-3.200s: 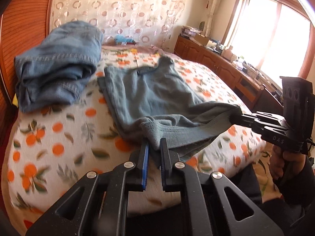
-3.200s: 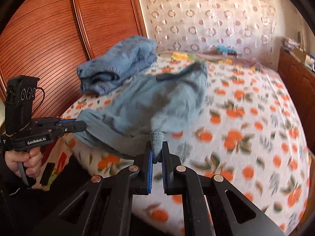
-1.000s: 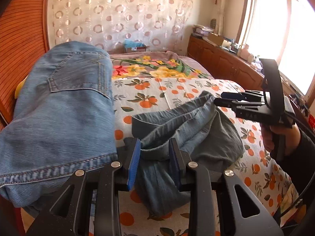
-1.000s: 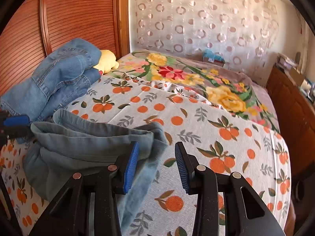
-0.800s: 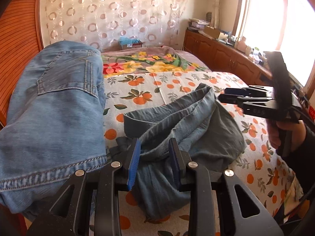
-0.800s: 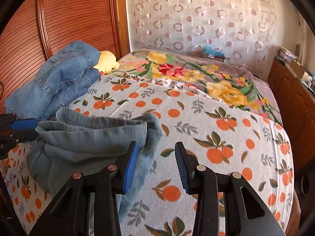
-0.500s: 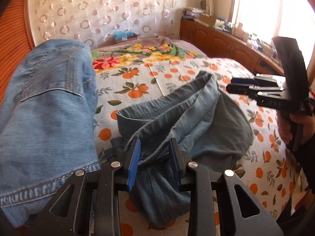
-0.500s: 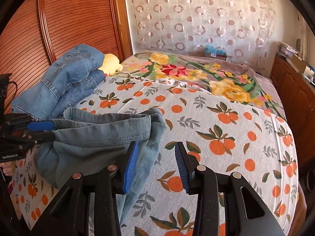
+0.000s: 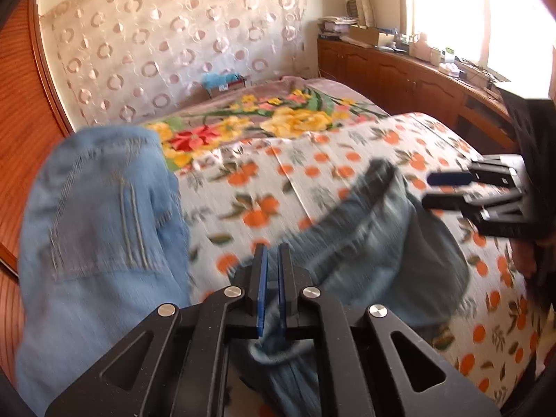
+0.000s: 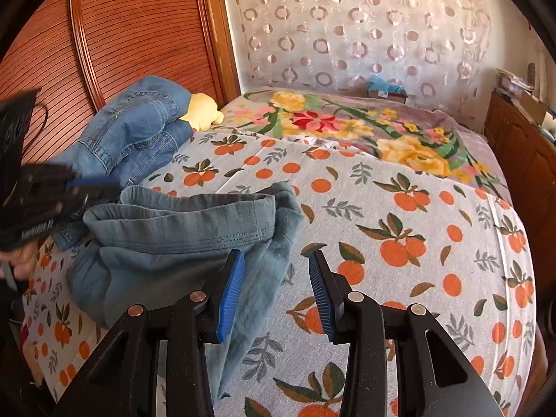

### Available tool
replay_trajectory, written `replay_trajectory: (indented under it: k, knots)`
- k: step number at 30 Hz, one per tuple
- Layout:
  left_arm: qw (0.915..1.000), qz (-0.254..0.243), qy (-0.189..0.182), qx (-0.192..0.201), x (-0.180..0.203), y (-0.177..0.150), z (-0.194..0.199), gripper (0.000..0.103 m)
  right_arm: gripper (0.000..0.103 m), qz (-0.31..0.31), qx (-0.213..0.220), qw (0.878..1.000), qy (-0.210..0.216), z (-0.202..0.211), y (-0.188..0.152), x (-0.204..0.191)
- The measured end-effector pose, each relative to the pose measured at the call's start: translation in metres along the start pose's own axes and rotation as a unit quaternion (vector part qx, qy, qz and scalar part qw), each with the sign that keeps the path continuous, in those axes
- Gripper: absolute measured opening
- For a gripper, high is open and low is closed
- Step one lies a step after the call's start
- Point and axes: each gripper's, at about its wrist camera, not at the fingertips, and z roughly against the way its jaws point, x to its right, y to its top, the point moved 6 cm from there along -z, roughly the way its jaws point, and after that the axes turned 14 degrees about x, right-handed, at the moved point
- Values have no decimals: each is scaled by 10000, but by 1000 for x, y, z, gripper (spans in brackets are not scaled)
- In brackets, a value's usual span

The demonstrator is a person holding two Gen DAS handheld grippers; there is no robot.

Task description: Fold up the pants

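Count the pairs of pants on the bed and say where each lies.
2. The grey-blue pants lie bunched at the near edge; the blue jeans are piled by the wooden panel, beside a yellow plush toy. More may be hidden.

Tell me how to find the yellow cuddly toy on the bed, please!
Look at the bed with the orange-fruit sheet, then go to its far left corner by the wooden slatted wall. A pile of bright blue jeans lies there, and the yellow soft toy peeks out from behind it. It is the only plain yellow, fluffy thing beside all that denim.
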Motion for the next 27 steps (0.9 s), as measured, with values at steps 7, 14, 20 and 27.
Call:
replay_trajectory:
  k: [7, 14, 20, 27]
  knots:
    - [9995, 254, -173, -47, -1, -2, 6, 22, 40, 21, -28, 10000, 33, -1, -1, -5]
    - [9979, -17, -502, -397, 13, -18, 13, 39, 40, 7, -20, 10000, 38, 0, -2, -3]
    - [9950, -202, -654, -722, 19, -29, 13, 39, 40, -22, 10, 10000, 43, 2, -2, -3]
    - [9925, -283, -751, -919, 22, -43, 5, 24, 41, -10, 9, 10000, 56, 4, -3, -4]
